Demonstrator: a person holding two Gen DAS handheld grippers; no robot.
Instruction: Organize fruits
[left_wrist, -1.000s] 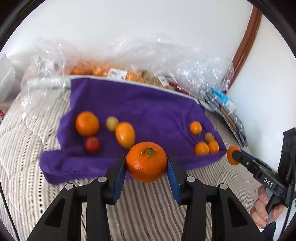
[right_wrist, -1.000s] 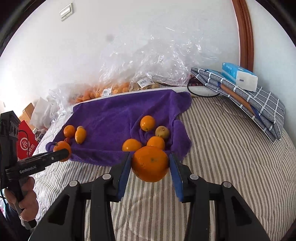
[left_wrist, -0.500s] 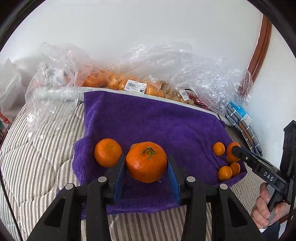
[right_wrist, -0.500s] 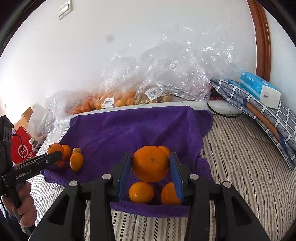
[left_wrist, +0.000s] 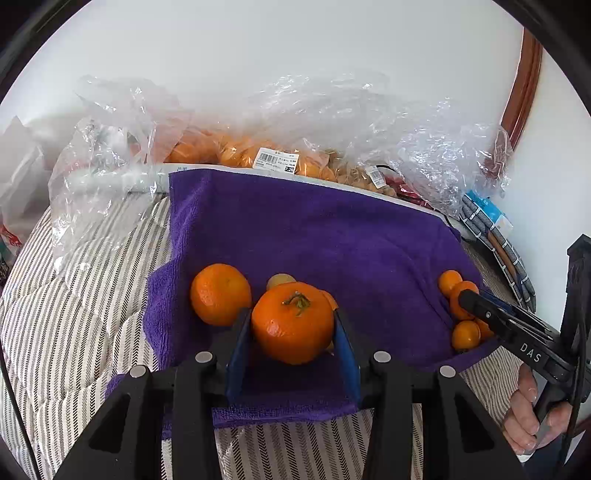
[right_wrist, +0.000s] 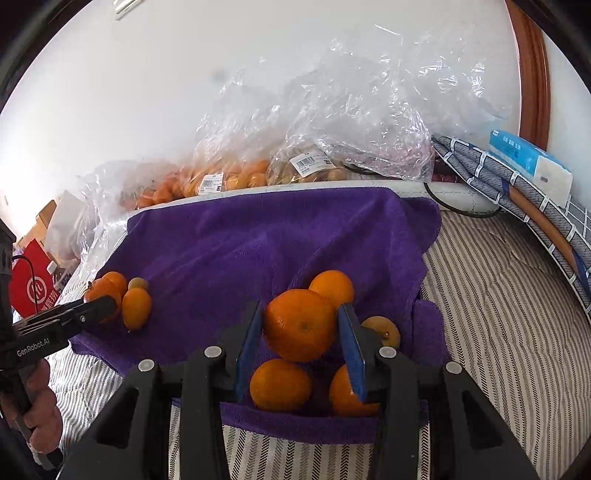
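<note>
Both pairs of jaws are closed on fruit: the left gripper (left_wrist: 293, 341) is clamped on a stemmed mandarin (left_wrist: 293, 322) between its blue pads, and the right gripper (right_wrist: 300, 343) is clamped on a smooth orange (right_wrist: 300, 324) in the same way.

A striped bedcover (right_wrist: 491, 306) is seen beneath everything; a purple towel (left_wrist: 314, 236) is spread over it, reaching back to a pale edge by the wall; clear plastic bags (right_wrist: 343, 122) holding more orange fruit are piled behind the towel; a folded checked cloth (right_wrist: 517, 184) with a tissue pack (right_wrist: 528, 162) on it is seen at the far right.

The stemmed mandarin is held just above the towel's left front part; a loose mandarin (left_wrist: 221, 294) is lying beside it on the towel, and a small yellowish fruit (left_wrist: 280, 280) is partly hidden behind it; whether they touch cannot be told.

The smooth orange is held over the towel's right front corner, among a cluster there: a round orange (right_wrist: 332, 286) behind it, two oranges (right_wrist: 280, 384) below it, and a yellowish fruit (right_wrist: 382, 331) at its right.
</note>
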